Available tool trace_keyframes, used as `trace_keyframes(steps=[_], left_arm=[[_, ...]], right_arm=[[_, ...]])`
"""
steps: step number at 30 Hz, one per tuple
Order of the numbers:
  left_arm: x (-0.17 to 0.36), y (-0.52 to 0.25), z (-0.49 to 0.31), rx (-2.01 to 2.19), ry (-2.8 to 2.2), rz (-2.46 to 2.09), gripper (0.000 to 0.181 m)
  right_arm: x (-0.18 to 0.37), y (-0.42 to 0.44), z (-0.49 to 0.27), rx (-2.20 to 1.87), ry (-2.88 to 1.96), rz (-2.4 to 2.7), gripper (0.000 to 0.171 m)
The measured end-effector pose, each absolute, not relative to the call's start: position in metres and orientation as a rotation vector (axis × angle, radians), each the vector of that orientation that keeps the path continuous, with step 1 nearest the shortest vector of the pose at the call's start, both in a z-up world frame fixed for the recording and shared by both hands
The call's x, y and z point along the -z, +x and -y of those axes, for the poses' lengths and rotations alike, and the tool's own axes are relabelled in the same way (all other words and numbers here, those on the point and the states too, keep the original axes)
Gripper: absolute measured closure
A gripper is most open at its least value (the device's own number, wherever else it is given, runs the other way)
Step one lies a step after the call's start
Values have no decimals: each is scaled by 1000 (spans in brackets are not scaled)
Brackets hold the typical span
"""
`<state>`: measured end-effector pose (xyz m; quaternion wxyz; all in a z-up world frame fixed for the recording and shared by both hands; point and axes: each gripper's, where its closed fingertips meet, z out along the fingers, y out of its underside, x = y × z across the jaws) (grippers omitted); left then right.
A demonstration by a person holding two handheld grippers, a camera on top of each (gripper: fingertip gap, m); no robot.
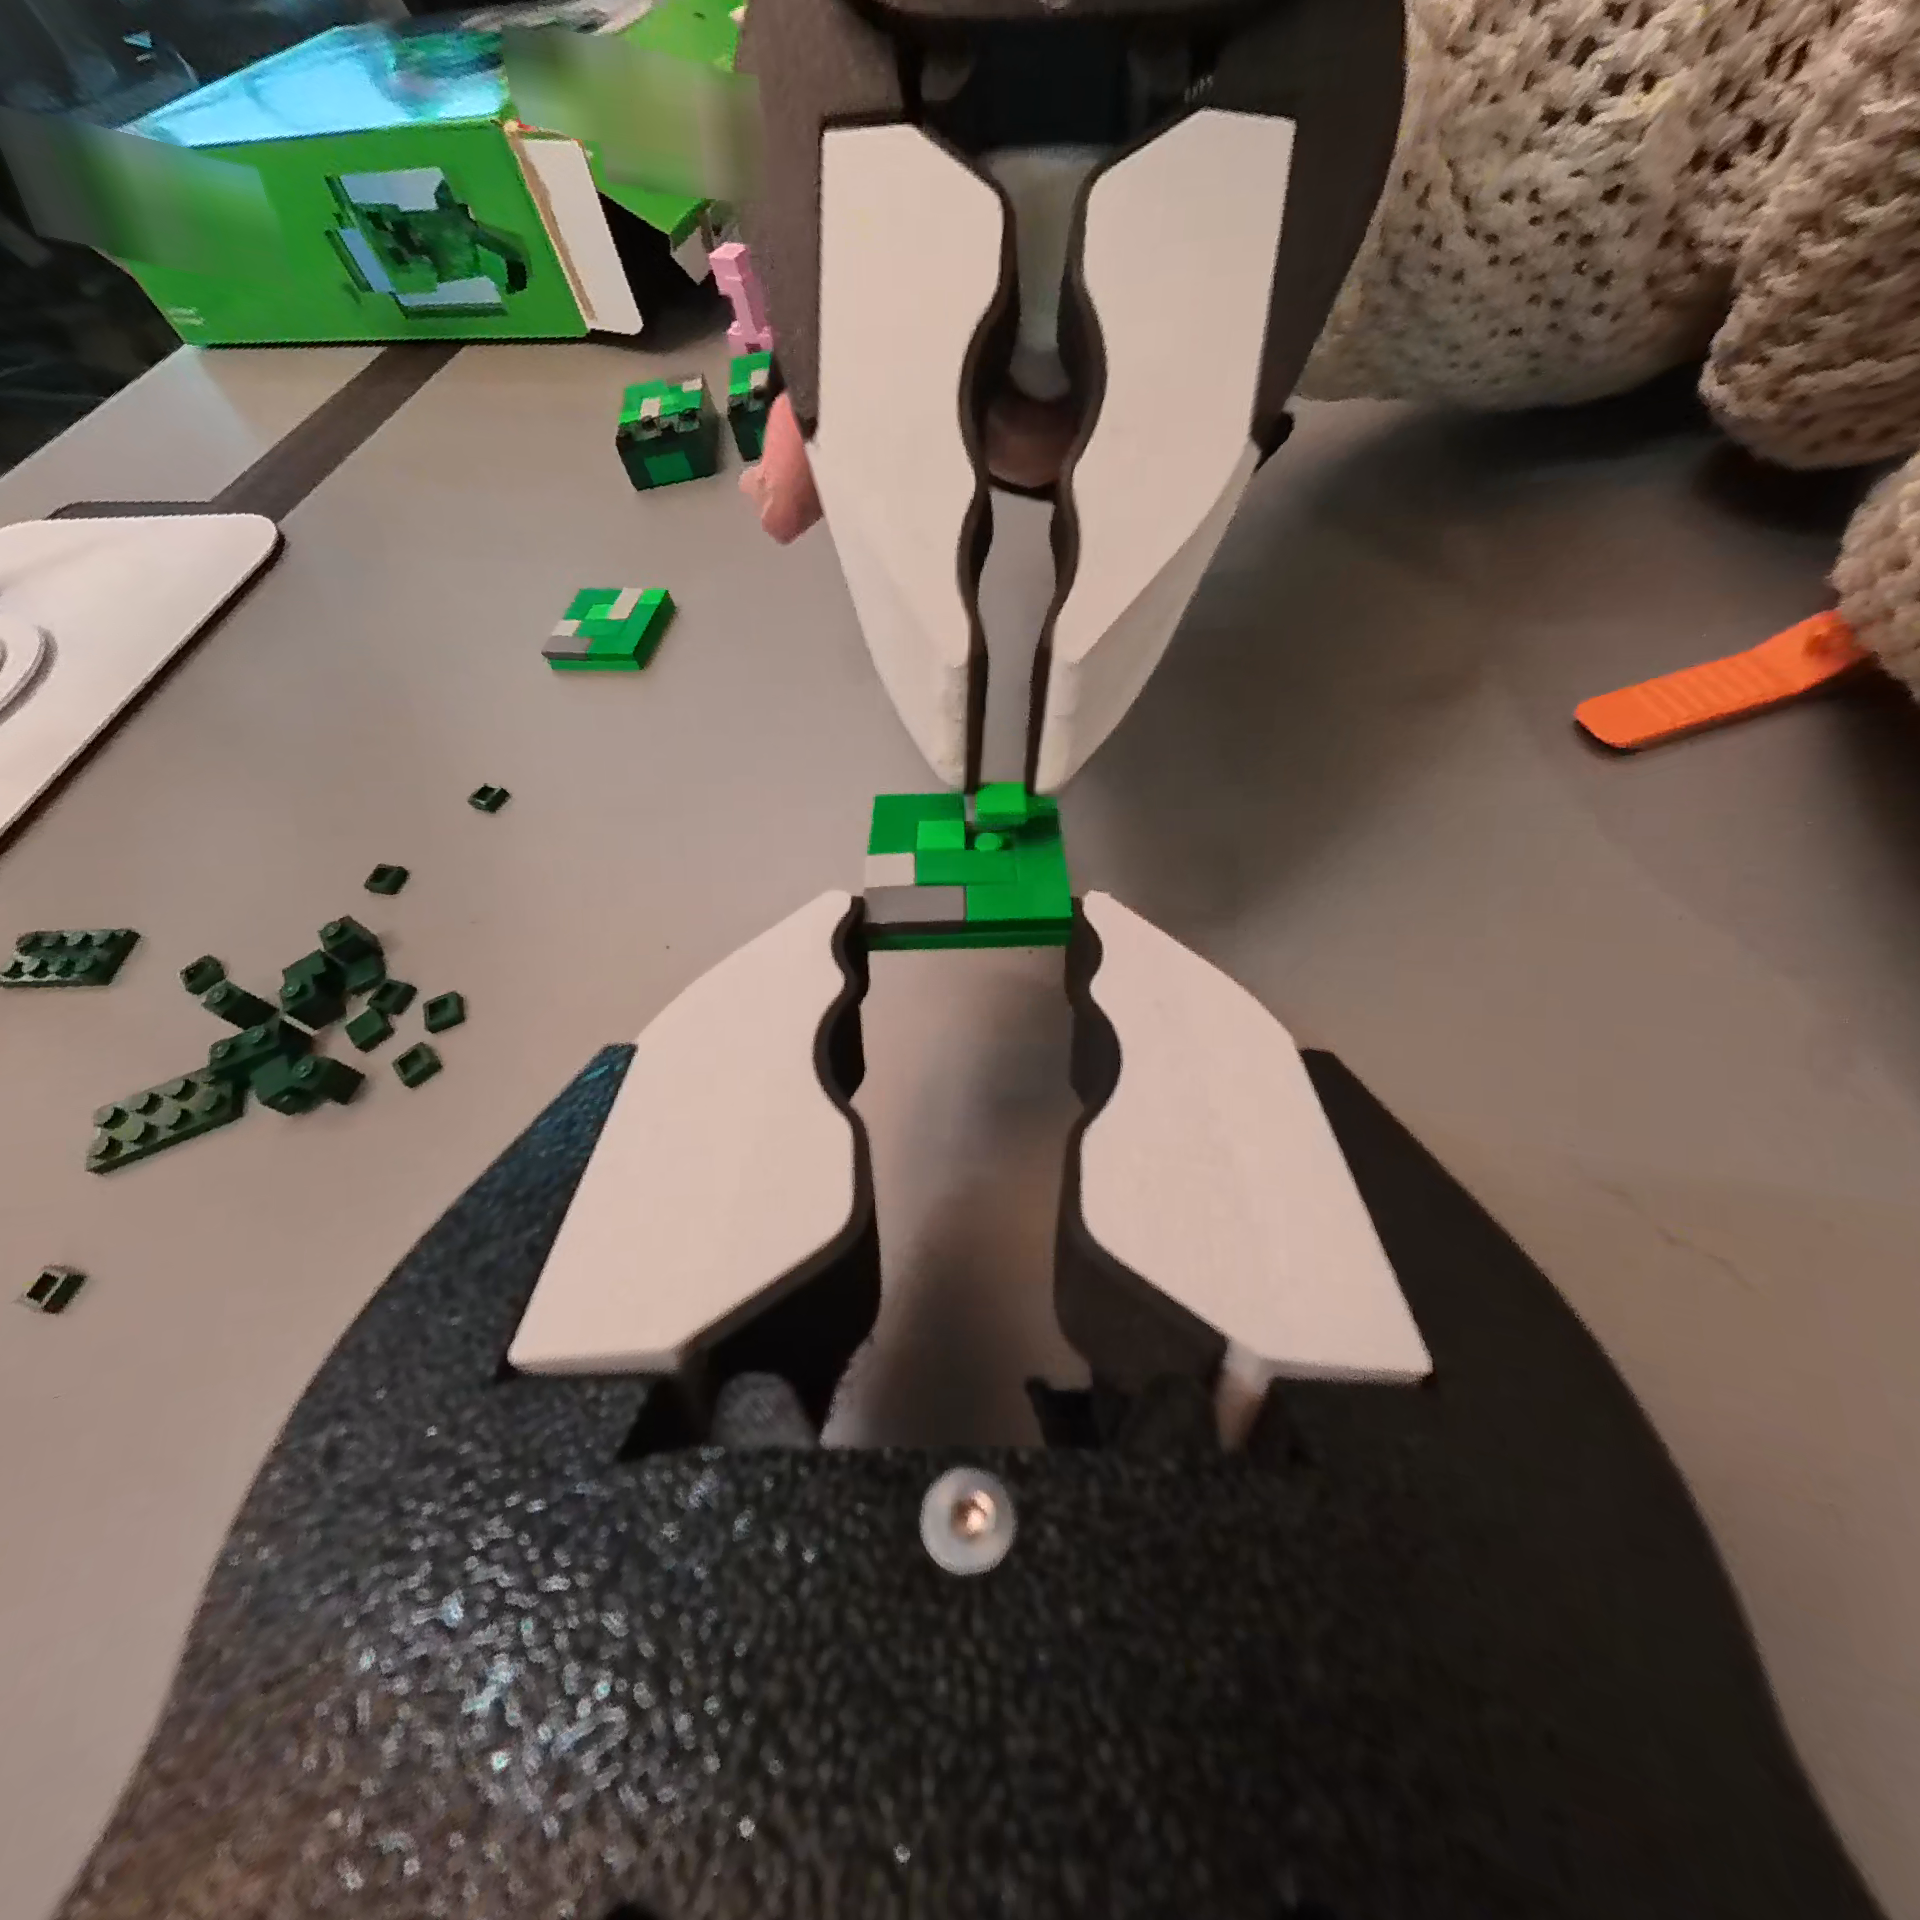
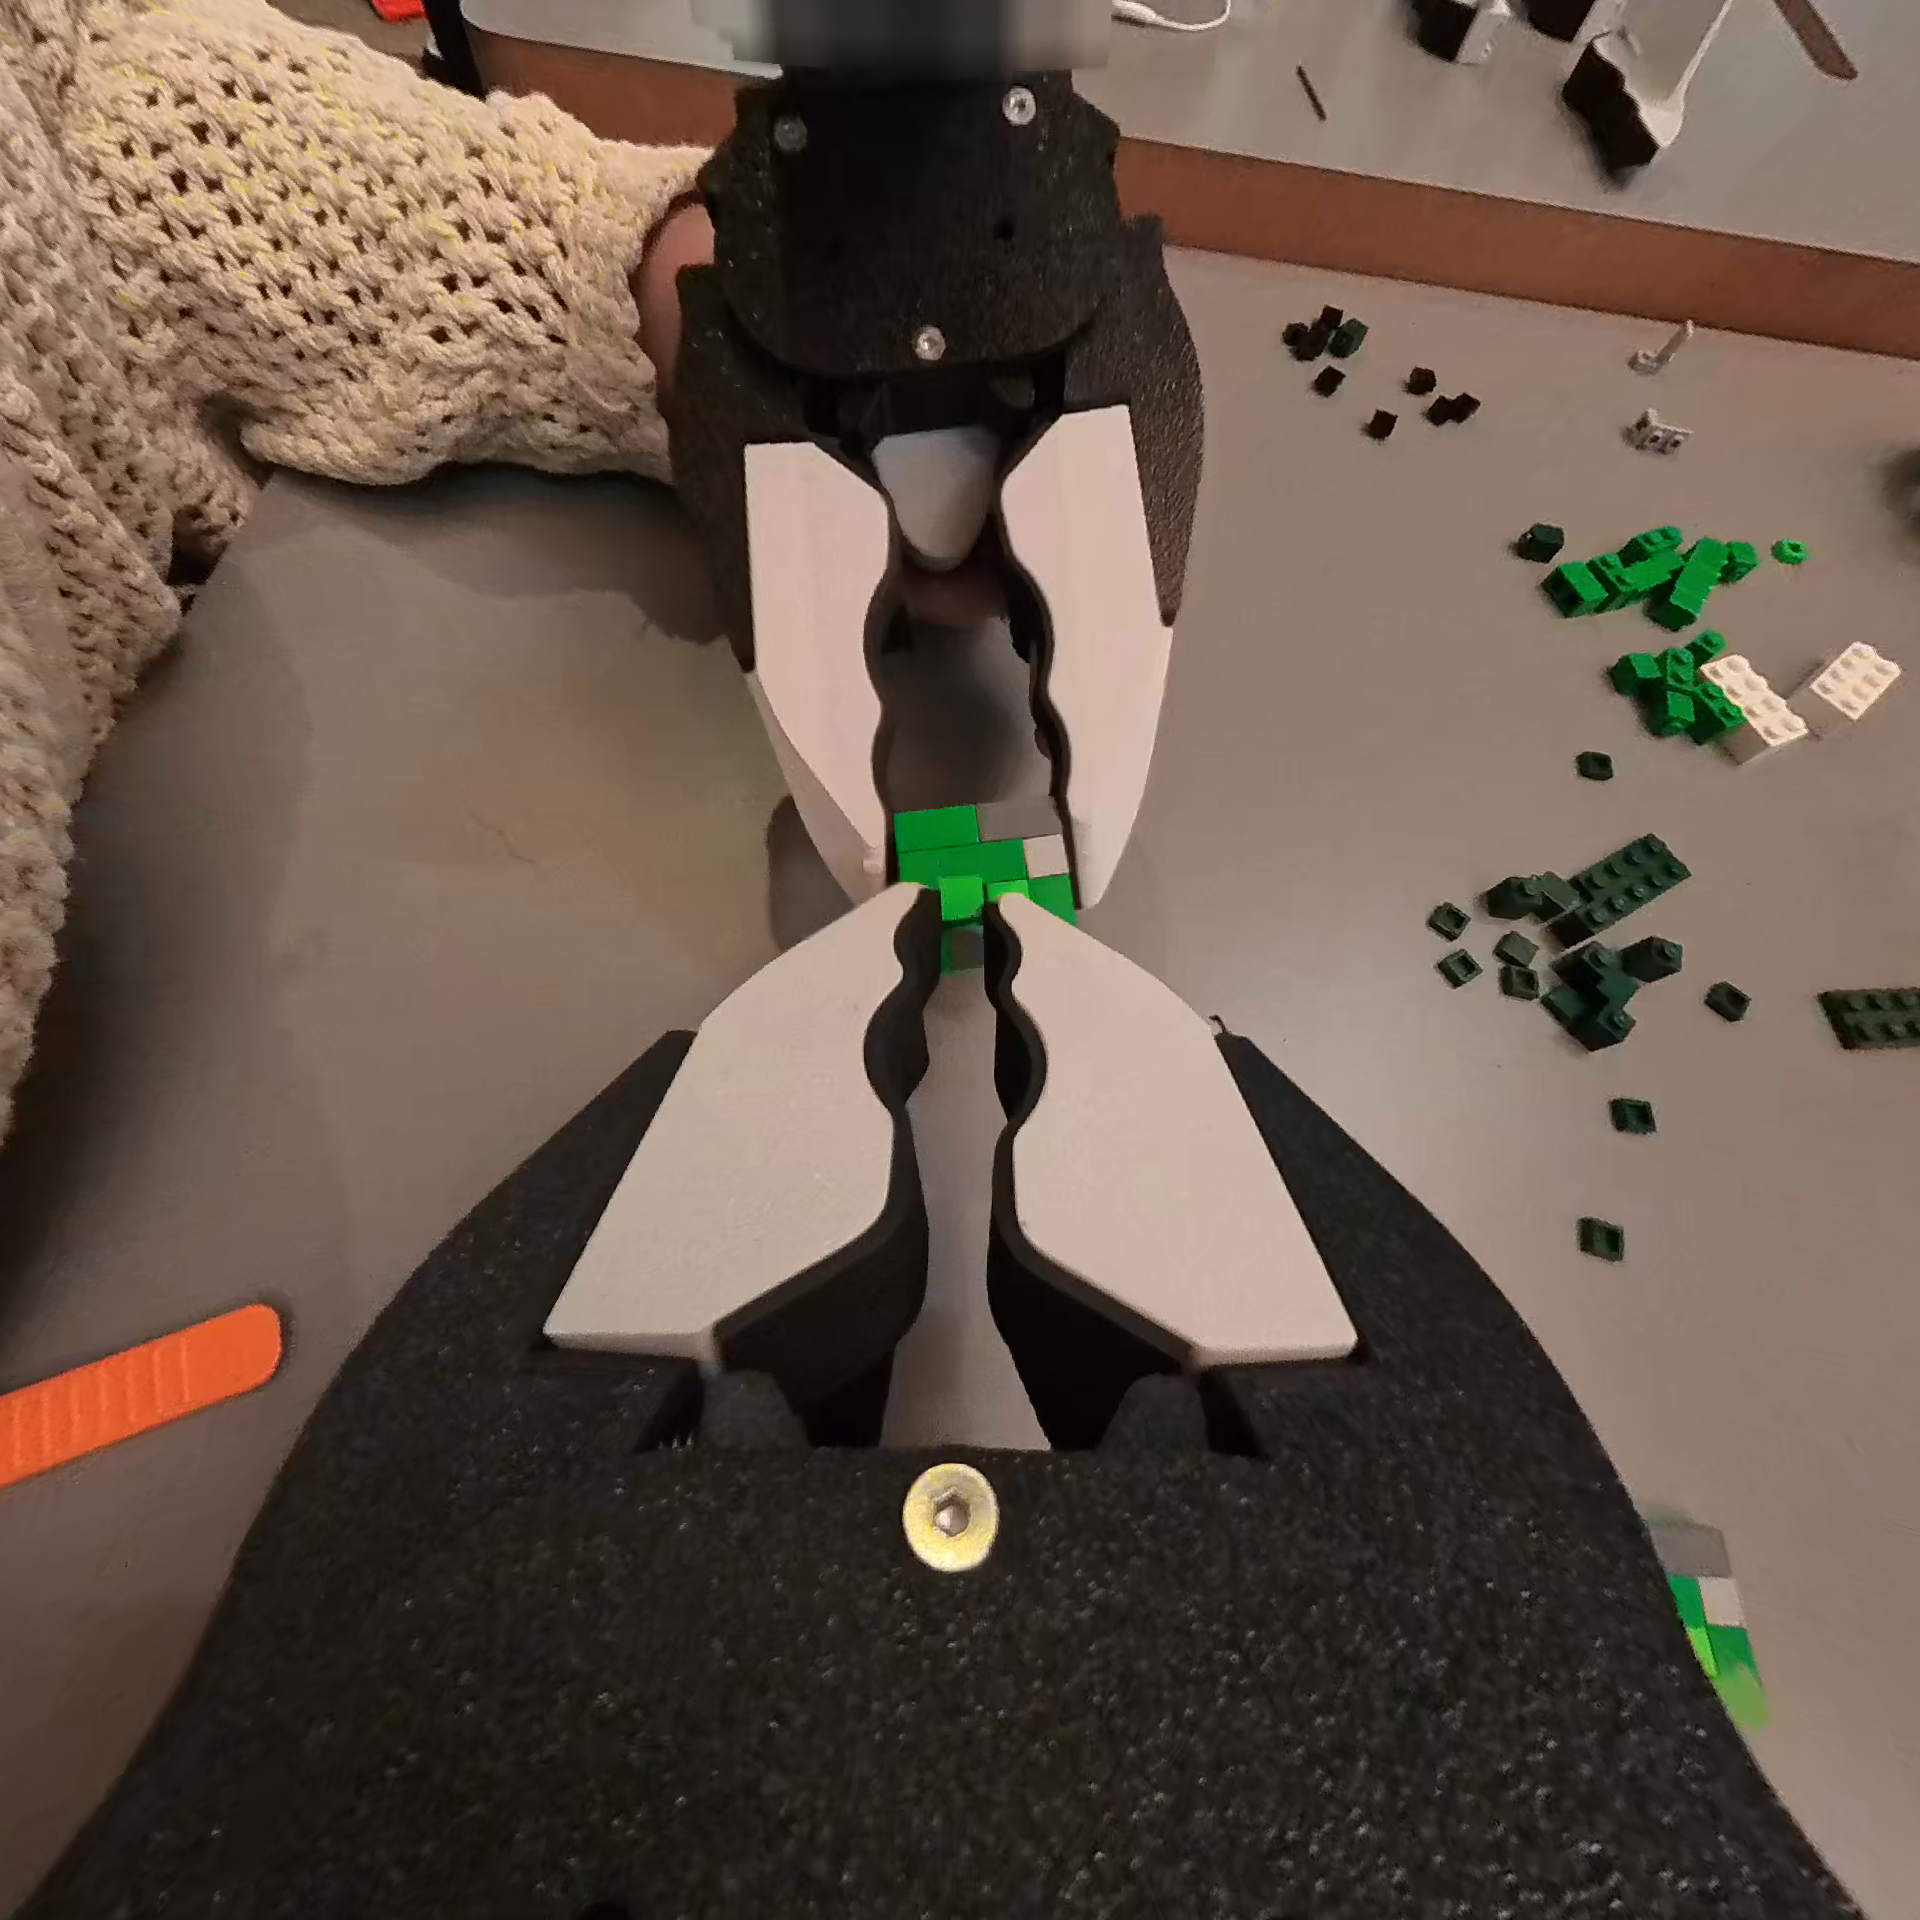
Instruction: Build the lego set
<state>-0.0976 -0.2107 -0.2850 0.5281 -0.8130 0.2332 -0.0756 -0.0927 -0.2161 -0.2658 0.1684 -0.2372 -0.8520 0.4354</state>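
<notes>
A flat square panel (image 1: 997, 883) of bright green tiles with two grey ones lies on the grey table (image 1: 1455, 1039). My left gripper (image 1: 966, 920) is shut on its two side edges. My right gripper (image 1: 1003, 784) comes in from the opposite side, shut on a small green tile (image 1: 1003, 802), and holds it on the panel's far edge next to a bare stud. In the right wrist view my right gripper (image 2: 958, 909) pinches the tile (image 2: 961, 896) over the panel (image 2: 966, 844), which sits between the left gripper's fingertips (image 2: 1091, 873).
A green box (image 1: 364, 239), small green cube builds (image 1: 670, 431), a second flat green panel (image 1: 608, 629) and loose dark green pieces (image 1: 260, 1039) lie to the left. An orange brick separator (image 1: 1714, 691) and a knitted sleeve (image 1: 1662, 208) are to the right. Bright green pieces (image 2: 1652, 582) and white bricks (image 2: 1766, 707) lie nearby. The grippers are tip to tip, or close to it. From the left gripper's tips to the orange brick separator (image 1: 1714, 691) is close to 15 cm. It is also in sight in the right wrist view (image 2: 81, 1400).
</notes>
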Motion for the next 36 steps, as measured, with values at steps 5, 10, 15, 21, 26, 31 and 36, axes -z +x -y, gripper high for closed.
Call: trace_keyframes(steps=[5,10,15,21,26,31,36], left_arm=[[286,-97,211,179,-1946,-561,145],[286,-97,211,175,-1949,-564,145],[287,-97,210,169,-1953,-570,145],[287,-97,210,171,-1952,-568,145],[287,-98,210,173,-1952,-563,145],[286,-102,209,169,-1955,-527,145],[281,-112,206,189,-1950,-413,145]], right_arm=[[271,-93,216,-1194,-662,2451,164],[271,-93,215,-1188,-666,2436,164],[272,-92,215,-1183,-667,2434,164],[273,-93,215,-1147,-646,2425,164],[272,-93,216,-1138,-637,2417,158],[263,-93,214,-1160,-614,2347,139],[252,-101,204,-923,-431,2073,123]])
